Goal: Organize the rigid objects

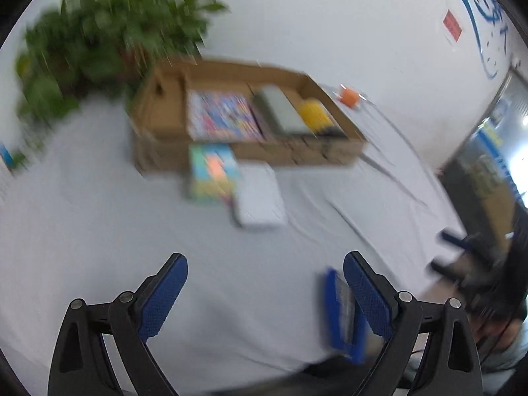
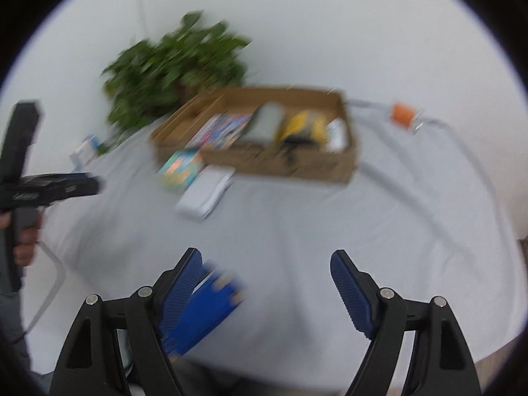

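A: White cloth [image 1: 99, 217] is covering the whole table in the left wrist view, all of it blurred. What are the left tongs [image 1: 265, 283] doing?

B: Their blue pads are standing wide apart with nothing between them. A blue flat thing [image 1: 340, 313] is lying just outside the right-hand pad, close to it; whether they are touching I cannot tell.

A: And ahead of those tongs?

B: A cardboard box [image 1: 297, 155] is sitting well ahead, holding a colourful book [image 1: 221, 115], a grey block [image 1: 280, 109] and a yellow item [image 1: 315, 115]. A second colourful book [image 1: 213, 175] and a white packet [image 1: 260, 198] are lying on the cloth between the tongs and the box, and a green plant [image 1: 109, 43] is standing beyond to the left.

A: Now the right wrist view?

B: The right tongs [image 2: 265, 275] are gaping too, empty. The blue flat thing [image 2: 208, 313] is lying against the inner side of the left-hand pad. The box [image 2: 297, 165] is sitting far ahead, an orange thing [image 2: 402, 112] to its right, and a hand [image 2: 26, 241] is gripping the other tool at the far left
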A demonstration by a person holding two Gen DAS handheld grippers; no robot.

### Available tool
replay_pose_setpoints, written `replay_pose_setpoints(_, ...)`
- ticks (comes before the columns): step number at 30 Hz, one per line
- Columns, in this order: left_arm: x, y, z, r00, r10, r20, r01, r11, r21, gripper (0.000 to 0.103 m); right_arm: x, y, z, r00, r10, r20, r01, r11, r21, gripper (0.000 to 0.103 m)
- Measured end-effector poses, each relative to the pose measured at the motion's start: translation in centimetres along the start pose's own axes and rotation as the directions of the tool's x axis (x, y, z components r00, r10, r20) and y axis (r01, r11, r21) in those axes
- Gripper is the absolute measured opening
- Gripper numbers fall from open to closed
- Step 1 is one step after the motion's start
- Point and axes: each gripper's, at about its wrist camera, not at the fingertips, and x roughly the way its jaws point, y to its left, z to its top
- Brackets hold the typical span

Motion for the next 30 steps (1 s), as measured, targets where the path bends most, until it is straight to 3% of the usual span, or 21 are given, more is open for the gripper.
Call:
replay_pose_setpoints(2, 4.3, -0.2, -2.1, 0.985, -0.145, -0.098, 0.142, 0.989, -0.045, 0.093, 1.1, 2.8, -2.5, 0.995, 0.075, -0.058, -0.076, 0.997, -0.015, 0.080)
replay_pose_setpoints(5, 8.6, -0.5, -4.4, 0.934, -0.280, -0.220, 0.255, 0.957, -0.137, 0.079, 3.5, 5.7, -4.8, 0.982, 0.131, -0.133, -0.132, 0.991, 0.002, 0.079)
replay_pose_setpoints(6, 9.5, -0.7, -4.9, 0.913, -0.328, -0.242, 0.296, 0.942, -0.161, 0.079, 4.5, 6.2, -5.3, 0.975, 0.151, -0.161, -0.151, 0.988, 0.013, 0.079)
replay_pose_setpoints(7, 9.6, -1.0, -5.4, 0.903, -0.352, -0.246, 0.315, 0.932, -0.178, 0.078, 5.3, 6.7, -5.7, 0.969, 0.168, -0.181, -0.167, 0.986, 0.021, 0.079)
replay_pose_setpoints(8, 9.5, -1.2, -5.6, 0.905, -0.363, -0.223, 0.331, 0.928, -0.171, 0.078, 6.1, 7.1, -6.0, 0.963, 0.176, -0.204, -0.176, 0.984, 0.020, 0.079)
replay_pose_setpoints(13, 10.6, -2.9, -6.9, 0.853, -0.437, -0.285, 0.399, 0.899, -0.183, 0.064, 9.3, 7.1, -6.9, 0.956, 0.138, -0.257, -0.139, 0.990, 0.014, 0.068)
replay_pose_setpoints(17, 12.0, -3.4, -7.1, 0.864, -0.425, -0.270, 0.390, 0.904, -0.176, 0.064, 10.6, 6.2, -6.1, 0.969, 0.130, -0.208, -0.136, 0.991, -0.014, 0.055)
replay_pose_setpoints(20, 12.3, -3.5, -6.6, 0.862, -0.445, -0.244, 0.411, 0.894, -0.181, 0.064, 11.4, 4.2, -5.3, 0.959, 0.207, -0.195, -0.203, 0.978, 0.037, 0.053)
replay_pose_setpoints(24, 9.4, -4.4, -4.7, 0.894, -0.418, -0.162, 0.400, 0.907, -0.132, 0.065, 12.6, 0.3, -4.4, 0.895, 0.419, -0.152, -0.376, 0.893, 0.247, 0.050)
replay_pose_setpoints(25, 8.8, -4.8, -3.9, 0.891, -0.431, -0.145, 0.416, 0.901, -0.120, 0.067, 13.1, -0.7, -4.3, 0.867, 0.482, -0.128, -0.428, 0.851, 0.305, 0.045)
replay_pose_setpoints(27, 8.8, -6.1, -2.8, 0.875, -0.460, -0.152, 0.451, 0.888, -0.087, 0.071, 13.5, -3.2, -4.3, 0.792, 0.609, -0.040, -0.544, 0.734, 0.407, 0.044)
replay_pose_setpoints(28, 9.0, -6.8, -2.5, 0.861, -0.480, -0.168, 0.476, 0.877, -0.069, 0.070, 13.4, -4.3, -4.2, 0.781, 0.624, -0.019, -0.558, 0.711, 0.428, 0.046)
replay_pose_setpoints(29, 9.6, -7.3, -2.2, 0.853, -0.490, -0.180, 0.488, 0.871, -0.061, 0.070, 12.8, -5.4, -4.2, 0.823, 0.568, -0.016, -0.508, 0.748, 0.427, 0.048)
replay_pose_setpoints(30, 9.5, -7.5, -2.2, 0.855, -0.488, -0.178, 0.486, 0.872, -0.055, 0.070, 11.9, -6.4, -4.1, 0.889, 0.457, -0.032, -0.406, 0.817, 0.409, 0.048)
